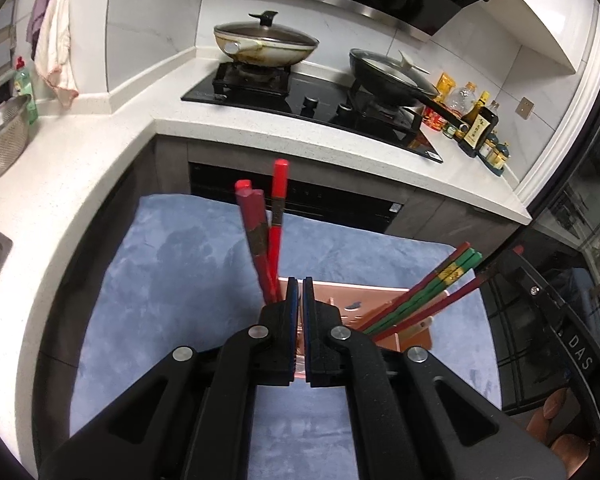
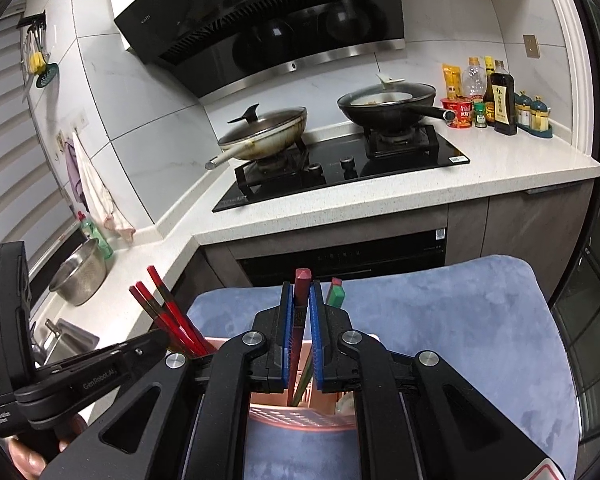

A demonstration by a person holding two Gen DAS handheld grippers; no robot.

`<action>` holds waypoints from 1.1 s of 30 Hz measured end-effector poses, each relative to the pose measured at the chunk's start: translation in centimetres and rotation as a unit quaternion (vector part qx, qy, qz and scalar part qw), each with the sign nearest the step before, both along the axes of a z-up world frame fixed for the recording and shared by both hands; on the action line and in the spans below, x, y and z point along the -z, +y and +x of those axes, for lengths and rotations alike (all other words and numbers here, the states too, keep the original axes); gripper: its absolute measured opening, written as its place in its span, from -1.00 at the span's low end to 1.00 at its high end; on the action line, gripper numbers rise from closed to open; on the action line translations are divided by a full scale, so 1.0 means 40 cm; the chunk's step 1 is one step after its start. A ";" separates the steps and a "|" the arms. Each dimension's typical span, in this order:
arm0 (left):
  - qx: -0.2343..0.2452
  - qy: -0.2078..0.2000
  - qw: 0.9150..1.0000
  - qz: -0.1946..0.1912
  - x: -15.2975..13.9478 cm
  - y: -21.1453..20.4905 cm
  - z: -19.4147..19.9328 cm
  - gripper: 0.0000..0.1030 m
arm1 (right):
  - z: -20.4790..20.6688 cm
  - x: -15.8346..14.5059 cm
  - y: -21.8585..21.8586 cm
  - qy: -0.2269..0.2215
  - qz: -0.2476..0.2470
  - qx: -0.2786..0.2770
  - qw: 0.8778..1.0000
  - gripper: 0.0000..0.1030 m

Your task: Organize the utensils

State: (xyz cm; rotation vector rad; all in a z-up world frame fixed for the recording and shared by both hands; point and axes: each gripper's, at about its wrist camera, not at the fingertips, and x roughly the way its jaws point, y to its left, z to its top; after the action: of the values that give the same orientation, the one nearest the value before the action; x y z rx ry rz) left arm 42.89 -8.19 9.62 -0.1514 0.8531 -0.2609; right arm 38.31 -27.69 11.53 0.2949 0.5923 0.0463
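Two black grippers work over a pink holder [image 1: 340, 300] that stands on a blue cloth [image 1: 172, 280]. The right gripper [image 2: 301, 292], with ribbed blue pads, pinches a dark red chopstick [image 2: 301, 280]; the stick is square in section, stands nearly upright, and its blunt end rises just above the fingertips while its lower part runs down into the holder [image 2: 300, 416]. The left gripper [image 1: 300, 284] has its pads pressed together, with nothing visible between them; it sits just above the holder's near rim.

The holder is a plastic box with a perforated wall. At its left end, three red chopsticks [image 1: 268, 236] with dark bands lean away from the camera, blunt ends up. At its right end, red and green chopsticks [image 1: 432, 284] with yellow bands slant up to the right. In the right wrist view, a green stick [image 2: 336, 294] stands just right of the pinched one, and the left gripper's body [image 2: 100, 368] crosses in front of the red trio [image 2: 168, 312].

The cloth is soft, napped and rectangular, with rounded corners. Beyond it runs a speckled white counter [image 2: 380, 200] with a black glass hob [image 2: 340, 168]. On it sit a cream wok [image 2: 264, 136] and a black pan [image 2: 384, 108], both lidded. Bottles [image 2: 500, 96] stand to the right and a steel colander [image 2: 80, 272] to the left.
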 end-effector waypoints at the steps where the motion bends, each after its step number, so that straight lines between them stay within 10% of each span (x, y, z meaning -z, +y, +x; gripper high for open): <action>1: -0.001 -0.002 1.000 0.004 -0.001 0.000 -0.003 -0.95 | -0.003 0.001 0.000 -0.002 -0.001 0.002 1.000 -0.78; 33: -0.035 -0.039 0.994 0.095 -0.019 0.030 -0.258 -0.51 | -0.279 0.054 0.097 0.042 -0.067 -0.027 0.997 -0.47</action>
State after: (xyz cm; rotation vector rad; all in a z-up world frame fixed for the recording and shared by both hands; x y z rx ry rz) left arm 32.57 -6.98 10.39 0.0069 0.7888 -0.1177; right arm 27.17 -23.80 9.36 0.1508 0.6832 0.0464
